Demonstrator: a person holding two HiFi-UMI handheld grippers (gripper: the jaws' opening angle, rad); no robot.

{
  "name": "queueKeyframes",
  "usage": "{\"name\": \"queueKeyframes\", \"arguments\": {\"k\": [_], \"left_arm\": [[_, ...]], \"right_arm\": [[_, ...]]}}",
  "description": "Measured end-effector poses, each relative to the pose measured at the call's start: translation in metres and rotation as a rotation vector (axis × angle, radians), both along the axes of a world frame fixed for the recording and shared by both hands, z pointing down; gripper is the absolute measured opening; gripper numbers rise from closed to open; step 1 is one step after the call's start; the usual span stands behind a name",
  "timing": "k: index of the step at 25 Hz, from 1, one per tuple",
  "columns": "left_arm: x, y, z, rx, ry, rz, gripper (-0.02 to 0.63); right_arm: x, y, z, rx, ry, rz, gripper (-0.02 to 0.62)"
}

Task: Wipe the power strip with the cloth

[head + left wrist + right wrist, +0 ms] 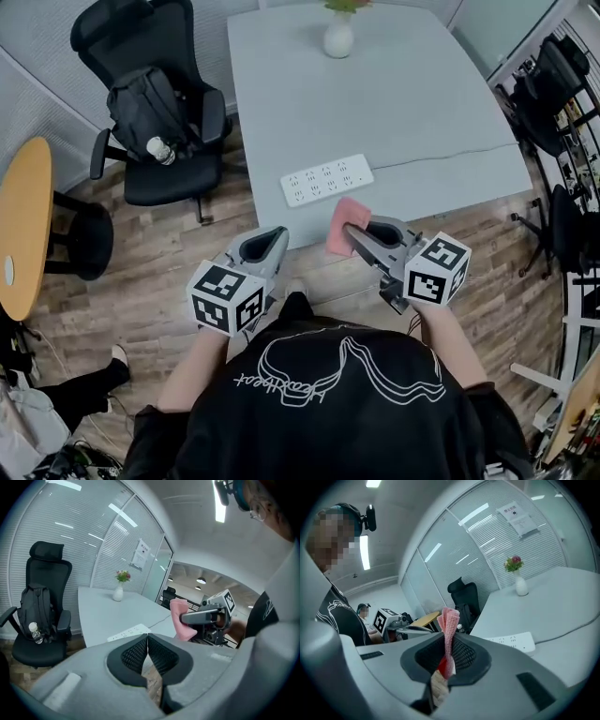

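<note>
— Between the jaws of the right gripper [449, 641], what sits there?
— A folded pink cloth [450, 620], pinched tight, its upper part standing up past the tips. This gripper hangs at the near edge of the grey table [412, 103]
— And the left gripper [147, 638]?
— Jaws pressed together with nothing between them. It is held left of the right one, off the table's near edge, over the wood floor [141, 281]
— Where is the power strip [326, 179]?
— Flat on the table by the near edge, just beyond the cloth and not touching it. Its cable [450, 155] trails off to the right
— Farther out?
— A white vase [338, 37] at the far edge, and left of the table a black office chair [173, 178] carrying a backpack [145, 108] and a bottle [161, 150]
</note>
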State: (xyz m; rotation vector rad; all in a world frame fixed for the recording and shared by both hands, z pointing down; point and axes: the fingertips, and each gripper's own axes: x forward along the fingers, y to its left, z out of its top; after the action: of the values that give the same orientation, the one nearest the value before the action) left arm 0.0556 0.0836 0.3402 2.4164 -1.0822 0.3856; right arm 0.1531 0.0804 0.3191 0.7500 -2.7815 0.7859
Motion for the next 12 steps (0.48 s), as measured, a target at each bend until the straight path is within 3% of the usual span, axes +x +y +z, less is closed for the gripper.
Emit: {"name": "queueKeyframes", "arguments": {"k": [5,12], "left_arm": [[-0.032,-0.051,0.01,-0.058,0.044,-0.022,0.012],[-0.059,-0.093,0.031,-0.077,0.032,-0.019,0.012]], "right_arm": [[-0.032,-0.053,0.024,-0.058,0.057,-0.036,0.031],[-0.065,-0.095,0.063,-0.137,0.135,-0.085,0.037]]}}
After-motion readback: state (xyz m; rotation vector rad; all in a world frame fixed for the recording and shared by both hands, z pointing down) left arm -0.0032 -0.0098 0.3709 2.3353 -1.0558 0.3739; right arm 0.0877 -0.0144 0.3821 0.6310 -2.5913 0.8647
